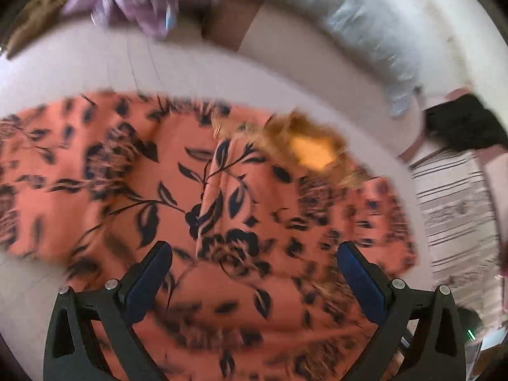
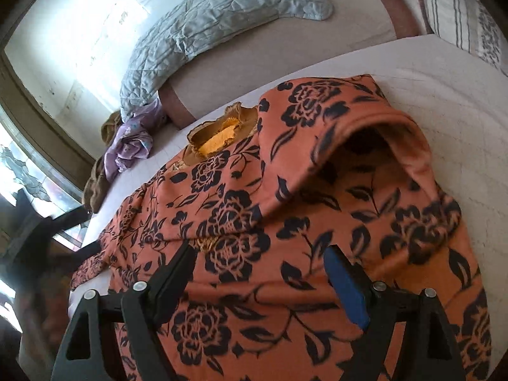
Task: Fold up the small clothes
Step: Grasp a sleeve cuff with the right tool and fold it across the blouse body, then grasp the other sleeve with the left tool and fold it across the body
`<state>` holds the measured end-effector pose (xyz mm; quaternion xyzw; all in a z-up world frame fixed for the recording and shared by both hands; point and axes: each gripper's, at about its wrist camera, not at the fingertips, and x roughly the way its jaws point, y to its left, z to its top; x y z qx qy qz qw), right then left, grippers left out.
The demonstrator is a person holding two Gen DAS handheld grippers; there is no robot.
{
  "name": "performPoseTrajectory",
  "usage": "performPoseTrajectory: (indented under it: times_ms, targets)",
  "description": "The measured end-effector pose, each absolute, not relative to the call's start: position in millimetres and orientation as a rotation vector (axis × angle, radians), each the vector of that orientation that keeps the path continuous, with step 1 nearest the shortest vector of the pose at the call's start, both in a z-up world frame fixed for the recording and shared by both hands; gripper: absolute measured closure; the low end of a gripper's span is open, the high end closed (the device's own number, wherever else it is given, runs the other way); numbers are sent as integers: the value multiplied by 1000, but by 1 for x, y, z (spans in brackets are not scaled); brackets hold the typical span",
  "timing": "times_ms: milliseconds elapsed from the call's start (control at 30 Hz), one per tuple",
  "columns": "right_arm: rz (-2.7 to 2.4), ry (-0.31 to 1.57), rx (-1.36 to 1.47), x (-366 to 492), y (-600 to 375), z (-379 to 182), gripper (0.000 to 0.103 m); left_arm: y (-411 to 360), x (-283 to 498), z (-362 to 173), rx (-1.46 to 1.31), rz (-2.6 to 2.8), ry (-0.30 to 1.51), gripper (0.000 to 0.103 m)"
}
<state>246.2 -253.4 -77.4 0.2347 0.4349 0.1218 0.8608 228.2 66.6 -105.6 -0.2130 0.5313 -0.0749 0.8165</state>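
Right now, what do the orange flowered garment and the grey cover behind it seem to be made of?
Orange flowered garment: soft, matte printed cloth, probably knit or brushed; it drapes in rounded folds. Grey cover: quilted, padded fabric, slightly shiny; stitched puffy panels show.

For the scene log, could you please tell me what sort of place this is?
Most likely a bedroom: the orange floral garment lies on a bed sheet, with a grey quilted blanket and a striped pillow behind it.
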Motion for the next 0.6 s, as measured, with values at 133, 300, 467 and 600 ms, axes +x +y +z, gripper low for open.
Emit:
performPoseTrajectory:
  times_ms: [133,300,467,600]
  targets:
    - [273,894,471,219,-261,-97,18,57,241,-123,-337,-8,1189,89]
    - [263,893,506,220,-273,-102,18,65,204,-62,-337,22,972,98]
    - [250,864,754,233,-315,-102,18,85,181,-78,-318,98,967,97]
    - [230,897,1040,255,-354,-131,17,88,190,-127,-300,117,1063,92]
